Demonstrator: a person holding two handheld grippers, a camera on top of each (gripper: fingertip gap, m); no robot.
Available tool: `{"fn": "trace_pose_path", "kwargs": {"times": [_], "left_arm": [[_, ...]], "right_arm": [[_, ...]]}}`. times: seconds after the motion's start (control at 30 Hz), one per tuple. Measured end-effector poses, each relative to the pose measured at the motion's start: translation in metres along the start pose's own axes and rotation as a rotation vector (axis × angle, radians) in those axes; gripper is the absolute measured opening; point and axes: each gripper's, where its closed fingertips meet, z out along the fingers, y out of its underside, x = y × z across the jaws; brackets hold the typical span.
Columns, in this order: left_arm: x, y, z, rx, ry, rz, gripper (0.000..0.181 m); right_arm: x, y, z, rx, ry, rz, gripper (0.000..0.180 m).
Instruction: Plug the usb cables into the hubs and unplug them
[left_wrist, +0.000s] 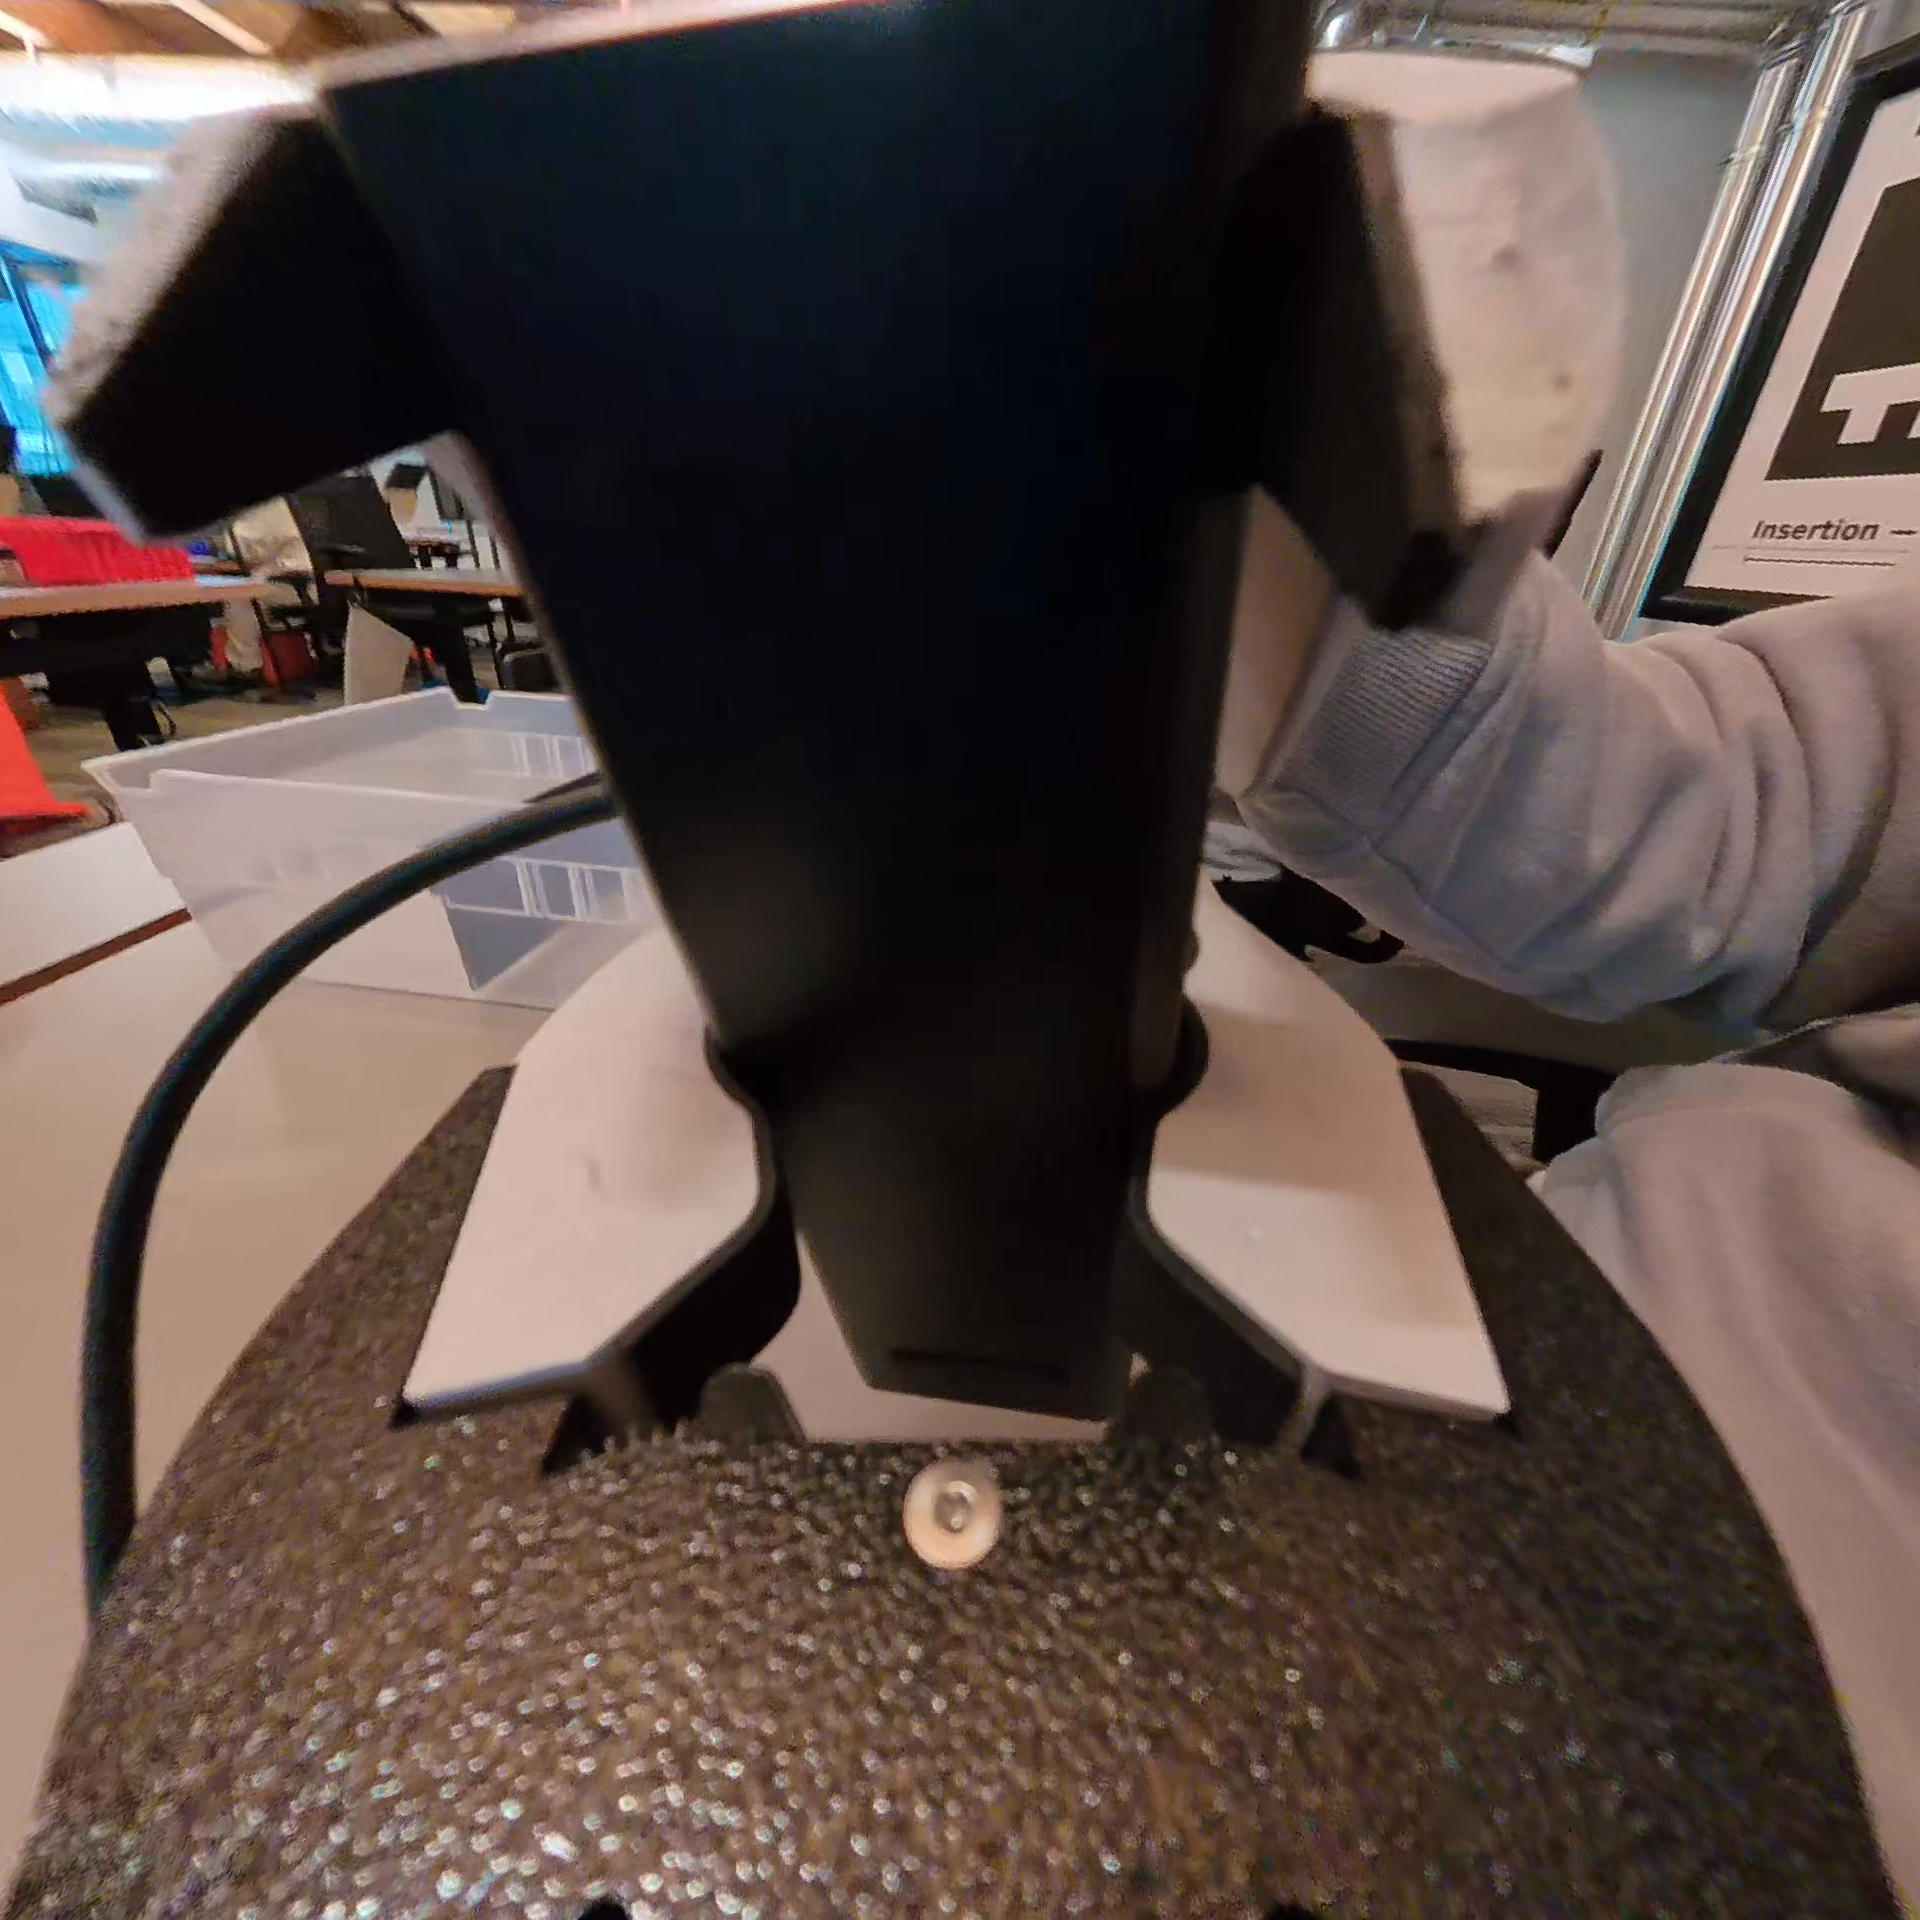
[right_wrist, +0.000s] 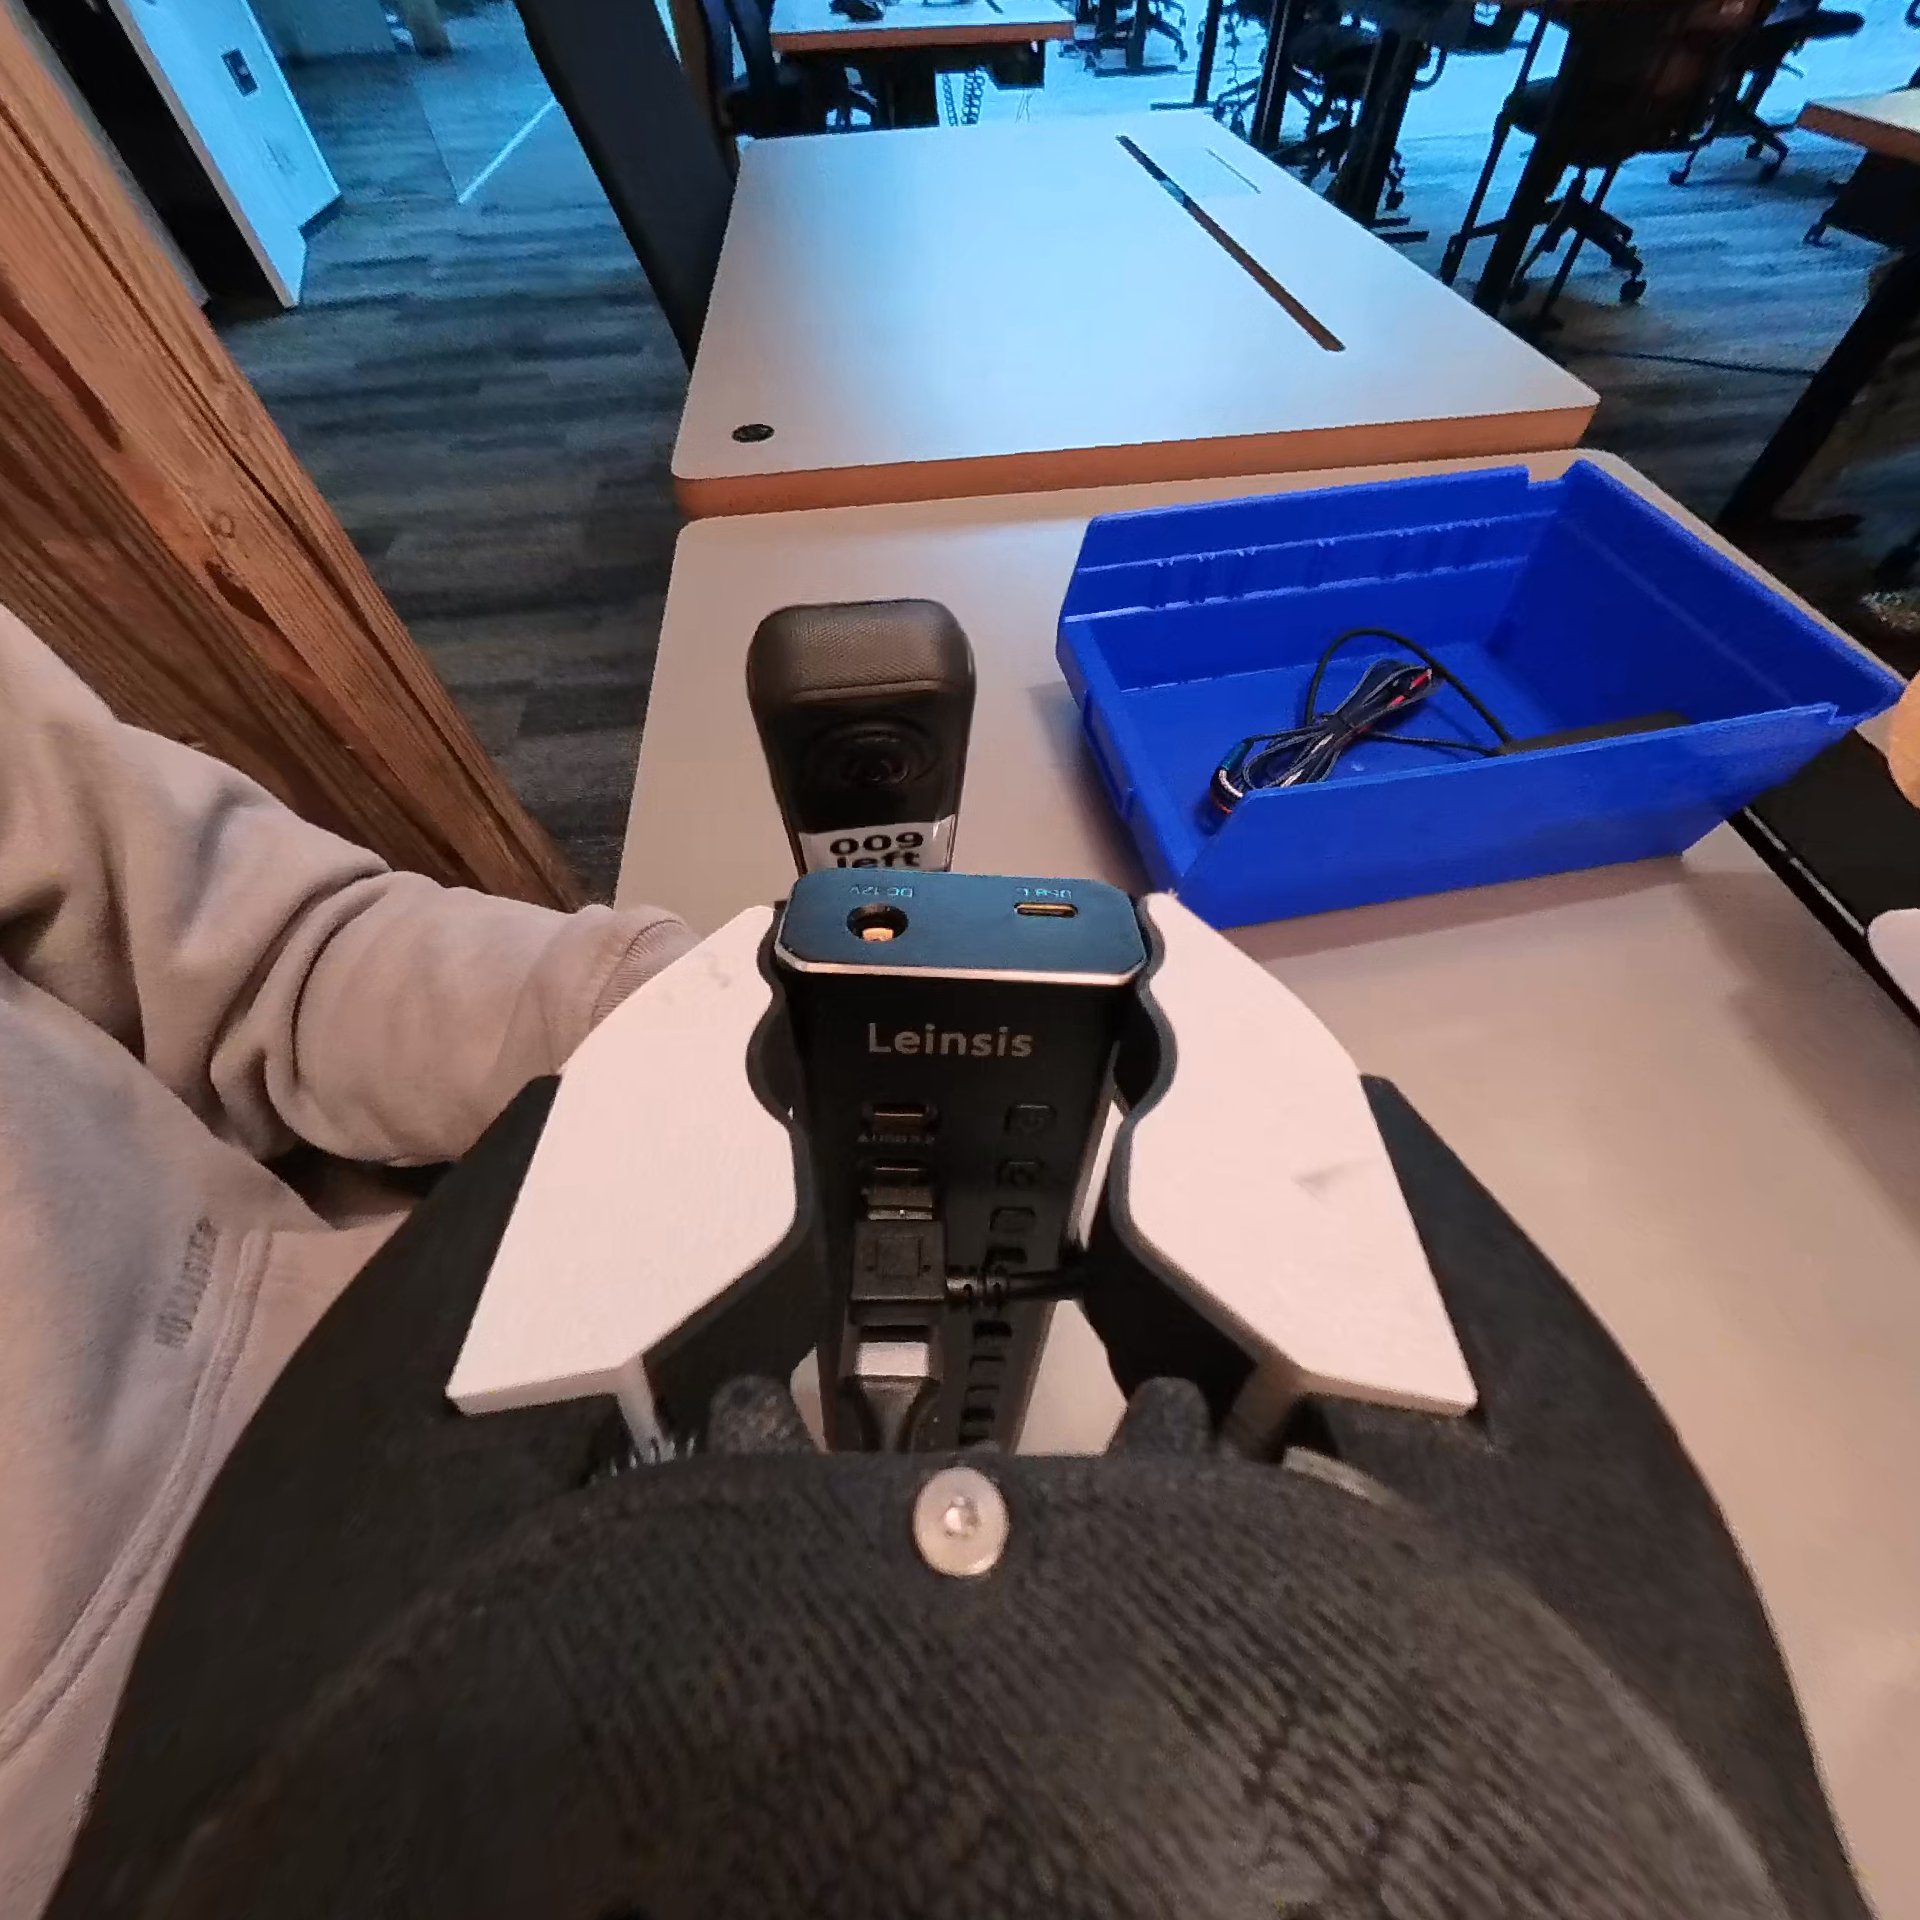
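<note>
Left wrist view: left tool (left_wrist: 961, 1091) clenched on a black object; black cable (left_wrist: 177, 1049) arcs beside; clear bin (left_wrist: 312, 821) behind.
Right wrist view: right tool (right_wrist: 956, 997) grasping hub (right_wrist: 951, 1049), two plugs (right_wrist: 894, 1262) seated, upper ports vacant; blue bin (right_wrist: 1714, 758) at table's (right_wrist: 1507, 1091) far right edge holds spare cable (right_wrist: 1340, 727). Plugging judged partly done; unplugging remains.

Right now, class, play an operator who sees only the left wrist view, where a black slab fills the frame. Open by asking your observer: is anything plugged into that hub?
Observer: Yes. The right wrist view shows the port face of the hub, and a black plug sits in one port.
Operator: Only that one?
Observer: No. A silver plug is seated farther down the row, nearer that camera.
Operator: Any spare cables around?
Observer: One coiled cable lies in the blue bin on the table.
</note>
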Motion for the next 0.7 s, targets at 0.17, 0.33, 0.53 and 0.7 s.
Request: {"fn": "trace_pose_path", "kwargs": {"times": [0.17,0.33,0.53,0.7], "left_arm": [[-0.002,0.002,0.002,-0.014,-0.007,-0.004,0.075],[-0.008,-0.006,-0.004,0.057,-0.018,-0.051,0.074],[-0.011,-0.011,-0.013,0.070,-0.029,0.005,0.074],[-0.006,-0.009,-0.011,0.057,-0.018,0.054,0.074]], "right_arm": [[0.003,0.004,-0.002,-0.056,0.028,-0.048,0.062],[0.014,0.013,-0.029,-0.168,0.201,-0.166,0.068],[0.004,0.021,-0.052,-0.195,0.256,-0.207,0.048],[-0.006,0.029,-0.051,-0.204,0.255,-0.164,0.040]]}}
